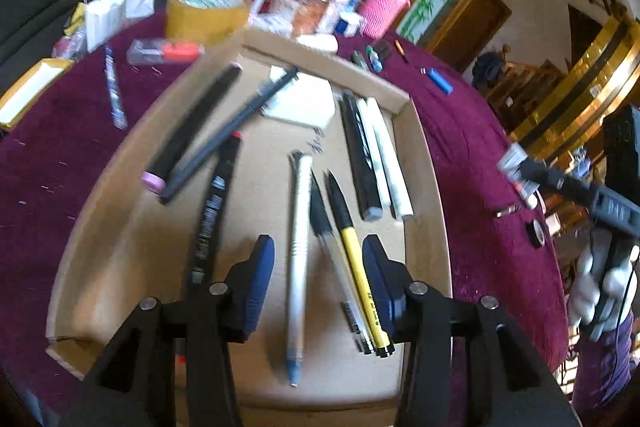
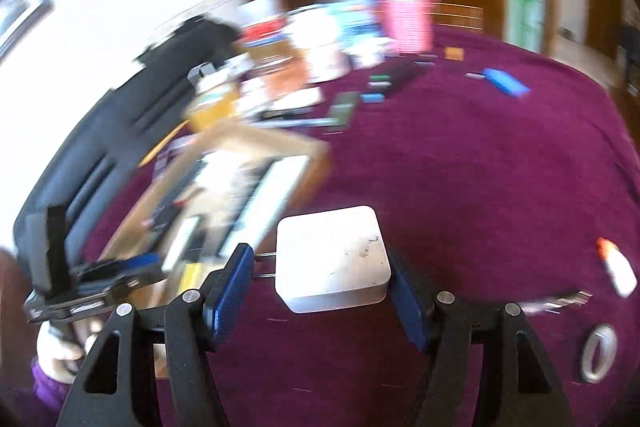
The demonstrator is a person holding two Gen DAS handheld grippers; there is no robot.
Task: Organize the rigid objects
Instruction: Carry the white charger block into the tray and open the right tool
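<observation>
I count one cardboard tray (image 1: 424,163) holding nine or so pens and markers: one silver pen (image 1: 298,255), one yellow pen (image 1: 362,279), others dark or white. One tape roll (image 1: 206,11). One white square block (image 2: 334,259). One blue bar (image 2: 506,83).

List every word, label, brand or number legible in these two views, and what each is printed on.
No text can be read with confidence.
Black marker: white print and barcode, blurred.
Yellow pen: dark lettering, too small.
Black-and-white pen: markings, blurred.
Right wrist view: motion blur, nothing legible; white square block bears only scuffs.
</observation>
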